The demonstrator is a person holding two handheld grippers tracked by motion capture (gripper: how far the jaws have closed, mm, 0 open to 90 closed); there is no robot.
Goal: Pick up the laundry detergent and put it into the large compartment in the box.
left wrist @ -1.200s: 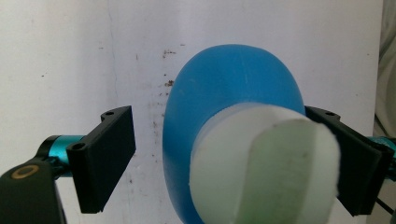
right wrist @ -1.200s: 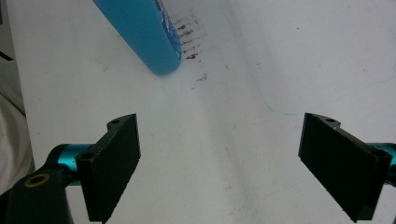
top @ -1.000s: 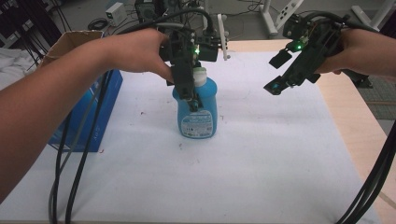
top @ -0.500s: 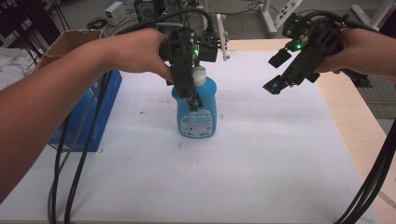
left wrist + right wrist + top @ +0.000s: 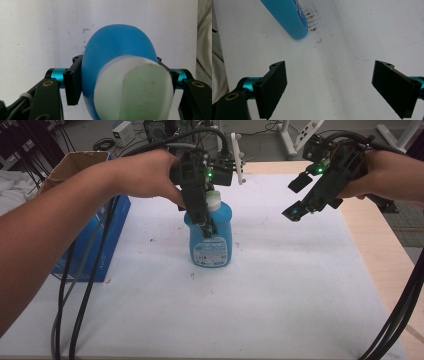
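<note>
Both fingers of my left gripper point(image 5: 207, 222) have just closed, pinching the blue bottle point(image 5: 212, 237) upright for lifting; right gripper point(image 5: 300, 209), right of the bottle, stays spread, ready.

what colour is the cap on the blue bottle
The cap is white with a pale green top, on the blue bottle; the left gripper view shows it best.

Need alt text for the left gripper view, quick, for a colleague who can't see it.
The left gripper is clamped on the sides of a blue plastic bottle with a white cap, seen from above. The bottle stands on a white, lightly stained table cover.
</note>
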